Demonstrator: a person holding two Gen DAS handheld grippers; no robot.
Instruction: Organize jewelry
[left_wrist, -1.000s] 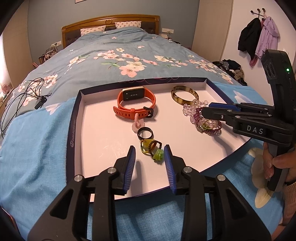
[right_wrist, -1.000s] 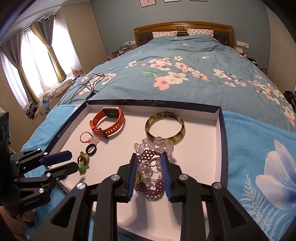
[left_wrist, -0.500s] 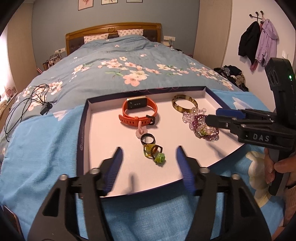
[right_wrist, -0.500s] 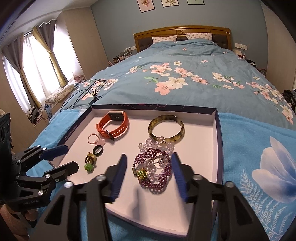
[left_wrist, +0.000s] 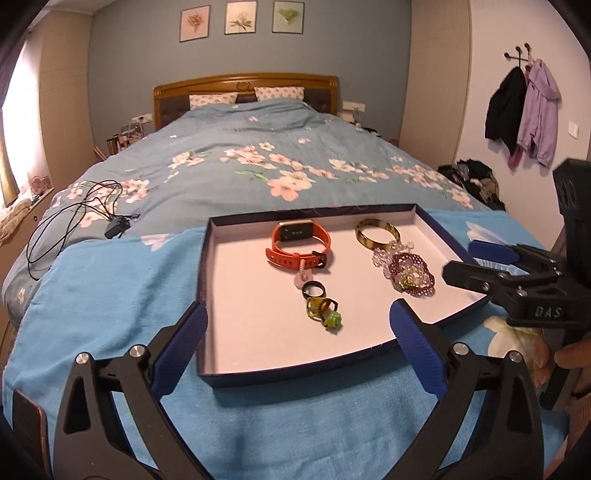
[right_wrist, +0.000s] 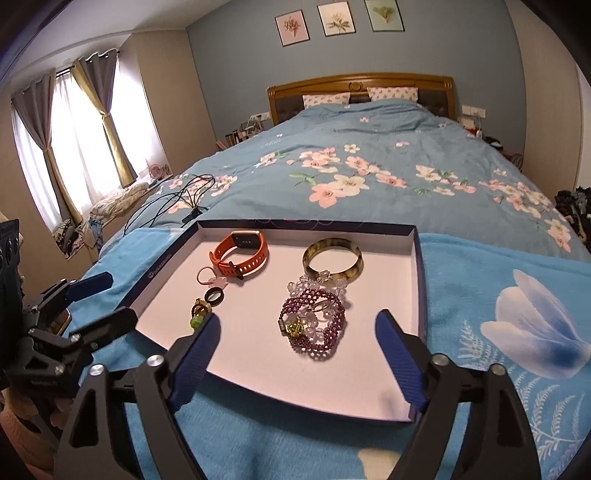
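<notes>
- My left gripper (left_wrist: 298, 325) has its jaws wide apart, nothing between the pads, hanging over the near edge of the tray (left_wrist: 205, 266)
- My right gripper (right_wrist: 298, 330) is spread wide too and holds nothing, with the purple bead bracelet (right_wrist: 314, 325) lying on the tray floor beyond the fingers
- All the jewelry sits in the tray: orange watch (left_wrist: 298, 243) and amber bangle (left_wrist: 377, 233) at the far end, black ring (left_wrist: 314, 290) and green bead ring (left_wrist: 327, 314) in the middle, clear bead bracelet (right_wrist: 317, 282) touching the bangle and the purple one
- Risk, my guess: the purple and clear bracelets are tangled in a pile, so grabbing one could drag the other along
- Risk: the small rings lie flat on a smooth floor, so a pinch could flick them out onto the blue blanket (left_wrist: 110, 288) and they would be hard to find
- Risk: the tray rests on soft bedding, so pressing on its rim could tip it
- Versus a second ago: both sets of jaws have just been opening from nearly closed, and both grippers have pulled back and up, so more of the room shows; the jewelry has not shifted
</notes>
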